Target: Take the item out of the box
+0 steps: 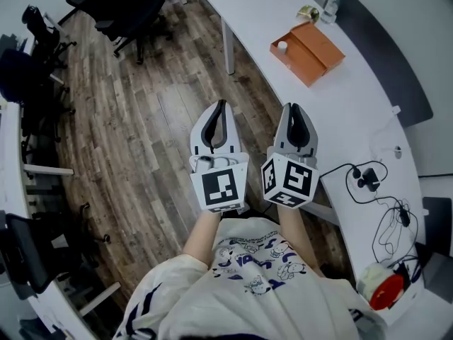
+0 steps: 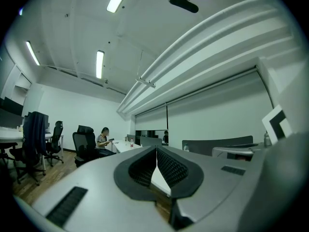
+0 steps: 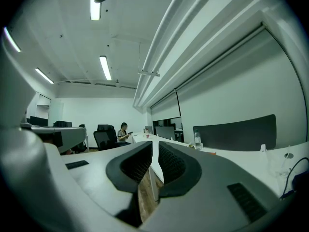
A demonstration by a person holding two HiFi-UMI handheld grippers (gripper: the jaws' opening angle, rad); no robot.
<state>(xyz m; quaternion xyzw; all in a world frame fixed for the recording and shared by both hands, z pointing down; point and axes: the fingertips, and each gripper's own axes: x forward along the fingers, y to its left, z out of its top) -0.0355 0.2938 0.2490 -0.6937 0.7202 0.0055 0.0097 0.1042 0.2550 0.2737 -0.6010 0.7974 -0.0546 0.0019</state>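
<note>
An open orange box (image 1: 309,51) lies on the white curved table (image 1: 354,112), far ahead and to the right of both grippers. A small white round item (image 1: 282,46) sits in its left half. My left gripper (image 1: 221,106) is held level over the wooden floor, its jaws shut with nothing between them; the left gripper view shows the tips of this left gripper (image 2: 156,149) meeting. Beside it, nearer the table's edge, my right gripper (image 1: 294,108) is also shut and empty, and its tips (image 3: 153,143) touch in the right gripper view. Neither gripper is near the box.
A clear bottle (image 1: 328,7) stands behind the box. Cables and a plug (image 1: 369,180) lie on the near part of the table, beside a red and white roll (image 1: 383,286). Black office chairs (image 1: 120,6) stand on the floor at the far left. A person (image 2: 104,138) sits far off.
</note>
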